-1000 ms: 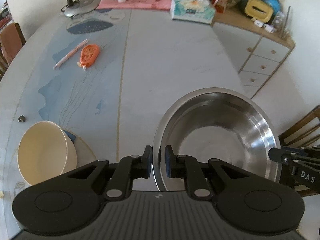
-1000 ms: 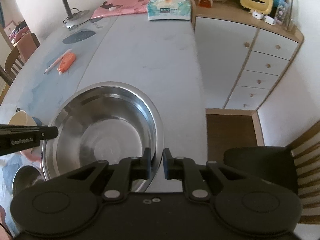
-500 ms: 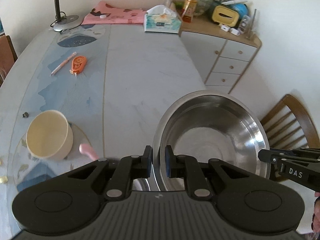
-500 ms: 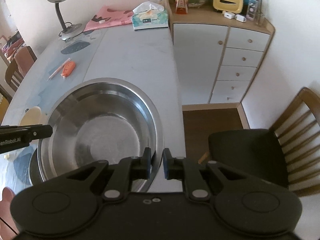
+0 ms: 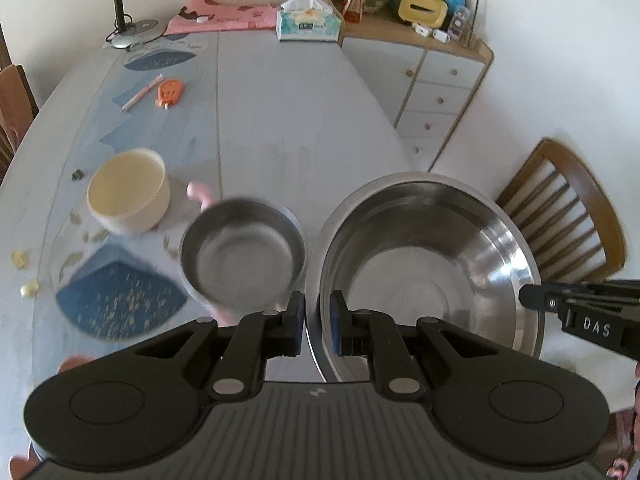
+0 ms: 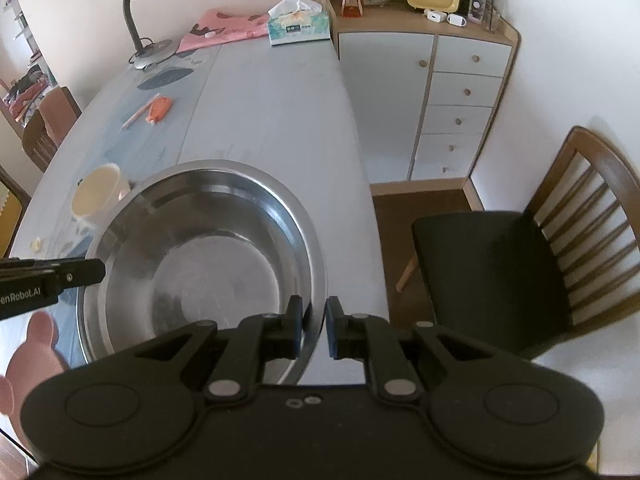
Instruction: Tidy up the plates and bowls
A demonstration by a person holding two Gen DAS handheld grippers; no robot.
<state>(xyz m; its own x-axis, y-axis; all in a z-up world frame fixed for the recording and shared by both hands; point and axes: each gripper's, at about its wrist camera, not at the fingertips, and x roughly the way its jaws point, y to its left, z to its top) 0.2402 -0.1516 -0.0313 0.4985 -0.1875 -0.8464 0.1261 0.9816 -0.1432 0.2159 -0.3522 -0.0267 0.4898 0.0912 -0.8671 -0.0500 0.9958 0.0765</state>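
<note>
Left wrist view: left tool (image 5: 318,312) is clamped on the big steel bowl's (image 5: 432,256) rim at 6 o'clock, carried above the tabletop (image 5: 288,120); a smaller steel bowl (image 5: 242,250) and cream bowl (image 5: 128,192) sit loose at 9 o'clock, so stacking looks barely started. "DAS" shows on the other tool. Right wrist view: right tool (image 6: 315,328) is clenched on the opposite rim; "enRobot.AI" is readable at 9 o'clock.

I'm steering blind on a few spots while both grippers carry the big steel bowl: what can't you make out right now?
- Small dark metal bowl: blurred in the left wrist view; the large stainless steel bowl hides it in the right wrist view.
- Pink object beside the cream round bowl: mostly covered, shape unclear.
- Table under the large bowl: hidden, so clearance is unreadable.
- Left gripper, right gripper: near rim cut off by their bodies.
</note>
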